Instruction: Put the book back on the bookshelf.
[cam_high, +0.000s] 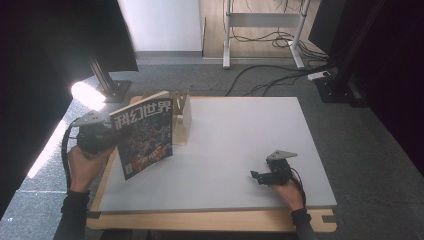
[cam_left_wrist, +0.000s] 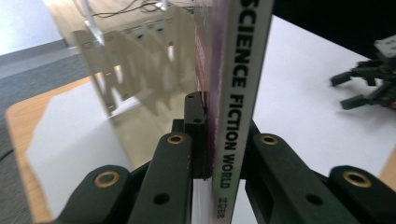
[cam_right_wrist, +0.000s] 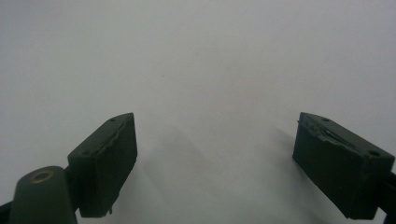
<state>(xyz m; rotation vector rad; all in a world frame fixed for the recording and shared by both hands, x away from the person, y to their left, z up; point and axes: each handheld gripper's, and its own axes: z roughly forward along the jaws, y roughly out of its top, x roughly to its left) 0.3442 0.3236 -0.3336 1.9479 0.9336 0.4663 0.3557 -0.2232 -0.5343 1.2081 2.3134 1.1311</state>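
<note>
- The worktop (cam_high: 240, 150) is lying white and broad on a wooden base, giving room for both hands to work.
- The magazine (cam_high: 142, 135) is being held upright, tilted slightly, above the worktop's left edge, just in front of the wooden rack (cam_high: 181, 117); its cover is facing the person, and the spine, reading "Science Fiction World" in the left gripper view, is pointing at the left claw's camera. Held on edge like this, it is probably being lined up to slip into one of the rack's slots.
- The wooden rack is standing at the far left part of the worktop, its upright dividers spaced to take thin things on edge.
- The left claw (cam_high: 107, 132) is pinching the magazine at the spine, one jaw on each cover, which is keeping the pages together.
- The right claw (cam_high: 262, 176) is resting low at the near right of the worktop, well apart from the magazine, jaws spread and holding nothing, seemingly waiting out of the way.
</note>
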